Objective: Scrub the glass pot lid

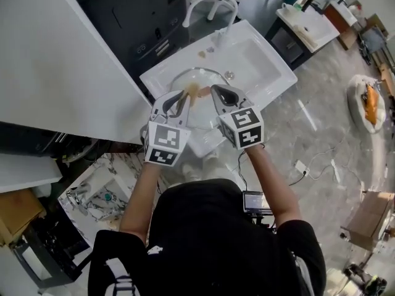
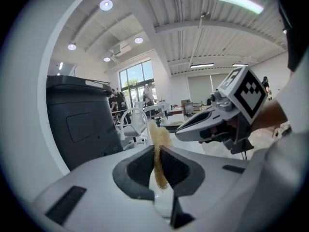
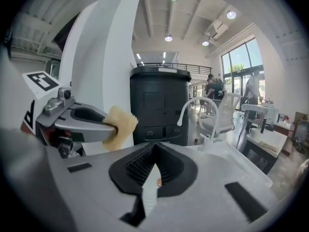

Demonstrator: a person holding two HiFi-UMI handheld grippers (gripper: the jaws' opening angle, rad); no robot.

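Note:
The glass pot lid (image 1: 199, 71) lies in the white sink (image 1: 265, 60); its rim shows as a thin arc under both grippers. My left gripper (image 1: 187, 95) (image 2: 157, 151) is shut on a flat tan sponge (image 1: 193, 91) (image 2: 158, 138), which sticks out past the pads. My right gripper (image 1: 213, 90) (image 3: 155, 148) is just to its right, jaws shut, with nothing visible between the pads. Each gripper shows in the other's view: the right gripper (image 2: 193, 127), and the left gripper (image 3: 82, 120) with the sponge (image 3: 120, 124). The lid does not show clearly in either gripper view.
A white gooseneck faucet (image 1: 210, 2) (image 3: 198, 111) rises at the far side of the sink. A dark grey cabinet (image 1: 139, 11) (image 3: 159, 105) stands behind it, with a white wall panel (image 1: 55, 66) to the left. The sink's front rim (image 1: 207, 142) is under my wrists.

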